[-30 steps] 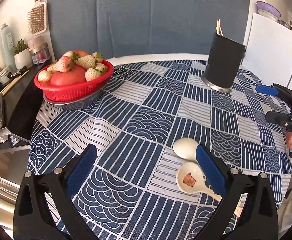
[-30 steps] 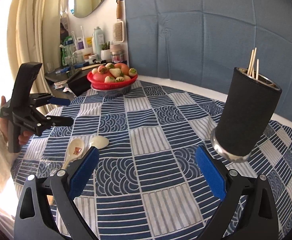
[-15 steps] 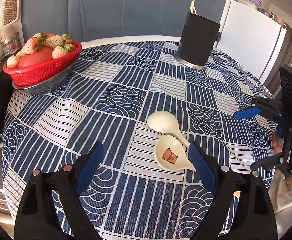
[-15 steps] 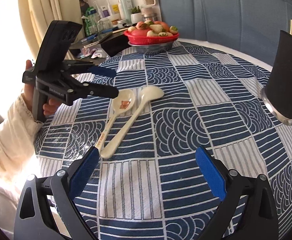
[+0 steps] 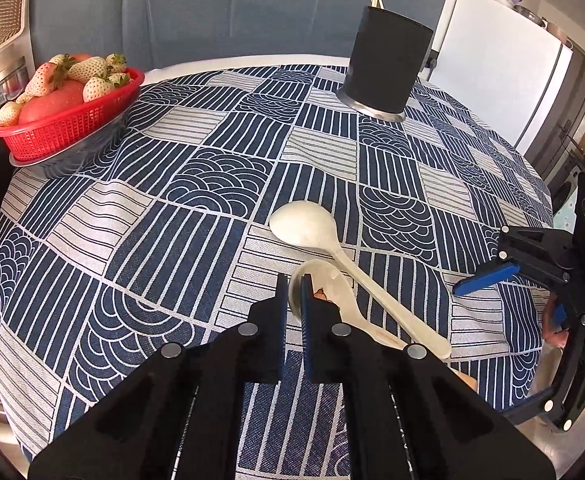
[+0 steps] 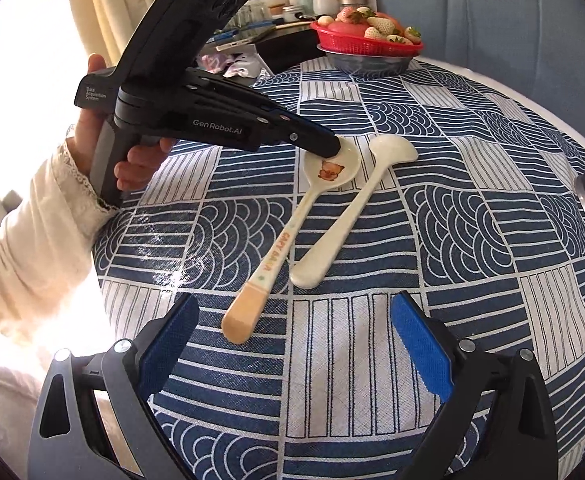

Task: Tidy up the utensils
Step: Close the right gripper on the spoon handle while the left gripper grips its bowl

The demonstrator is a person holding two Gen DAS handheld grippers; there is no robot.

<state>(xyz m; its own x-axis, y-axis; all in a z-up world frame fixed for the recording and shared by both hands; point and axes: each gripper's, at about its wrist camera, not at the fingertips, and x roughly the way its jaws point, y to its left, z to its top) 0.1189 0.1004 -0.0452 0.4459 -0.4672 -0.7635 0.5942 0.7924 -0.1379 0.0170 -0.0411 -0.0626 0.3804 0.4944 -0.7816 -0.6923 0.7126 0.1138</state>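
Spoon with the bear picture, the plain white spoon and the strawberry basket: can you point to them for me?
Spoon with the bear picture (image 6: 331, 169): right wrist view, on its bowl.
Plain white spoon (image 6: 393, 149): right wrist view, on its bowl.
Strawberry basket (image 5: 70, 126): left wrist view, on its red side wall.

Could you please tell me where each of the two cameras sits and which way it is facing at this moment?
Left wrist: on the left gripper, looking down its fingers, shut on the printed spoon; beyond, the black holder; no body part clearly visible.
Right wrist: on the open right gripper, facing both spoons' handles; a hand and cream sleeve show.
Shared: both spoons, including the plain spoon, the red basket, and each other's gripper.
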